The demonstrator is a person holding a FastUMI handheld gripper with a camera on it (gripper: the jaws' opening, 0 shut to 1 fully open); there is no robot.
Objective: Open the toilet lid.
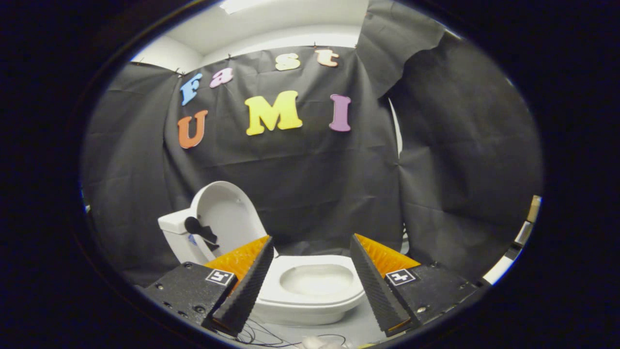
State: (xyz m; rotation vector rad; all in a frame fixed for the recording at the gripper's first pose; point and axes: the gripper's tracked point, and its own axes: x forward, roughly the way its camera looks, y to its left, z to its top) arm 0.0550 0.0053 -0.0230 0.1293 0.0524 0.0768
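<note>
The tool [312, 271] stands spread wide, its two fingers [247, 286] well apart and pressing on nothing. Each finger shows a ridged inner face, and each sits on a dark block that bears a small square marker [220, 277].

Beneath the fingers, at the very near edge, a few thin dark wires [261, 337] trail across the pale floor [358, 325], and a bit of crumpled clear stuff lies beside them; what it is cannot be told.

Just ahead, seen through the gap between the fingers, sits a small white toilet [290, 310]. Its oval seat [317, 288] lies flat around the open bowl [317, 280], which shows bare and white inside. The left finger covers part of the seat's left rim.

Beyond the left finger, the toilet lid [225, 215] stands raised, tilted back and leaning toward the tank [177, 235] behind it. The lid's pale inner face is turned toward the bowl. A dark hinge piece [199, 230] sits where the lid meets the tank. The fingers are clear of the lid.

Behind the toilet hangs the booth's black cloth wall [315, 184], creased and draped. Above the cloth, a white ceiling [290, 19] shows with a bright light panel [242, 5].
</note>
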